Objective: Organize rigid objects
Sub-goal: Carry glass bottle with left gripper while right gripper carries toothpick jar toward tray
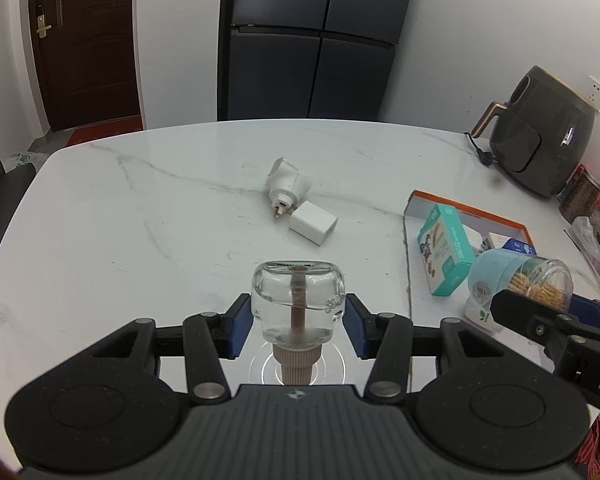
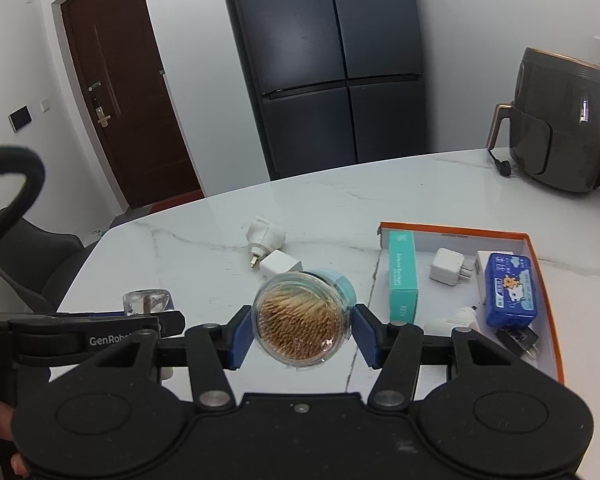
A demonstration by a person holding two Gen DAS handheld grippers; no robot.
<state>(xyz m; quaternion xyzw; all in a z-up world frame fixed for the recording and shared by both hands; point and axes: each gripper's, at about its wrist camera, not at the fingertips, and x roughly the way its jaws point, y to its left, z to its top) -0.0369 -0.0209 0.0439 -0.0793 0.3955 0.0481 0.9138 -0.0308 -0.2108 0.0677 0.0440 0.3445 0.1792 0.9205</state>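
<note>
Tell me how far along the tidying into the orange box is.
Partly done. The box already holds a teal carton, a blue case and a few chargers. In hand: the left tongs grip a glass bottle, the right tongs a toothpick jar, both above the table. Left: a plug and a white adapter lying mid-table.

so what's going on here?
A person is tidying small items into the orange-rimmed box. The left tongs hold a small clear glass bottle, the right tongs a jar of toothpicks, both above the marble table. Two white plug adapters lie loose on the table.
</note>
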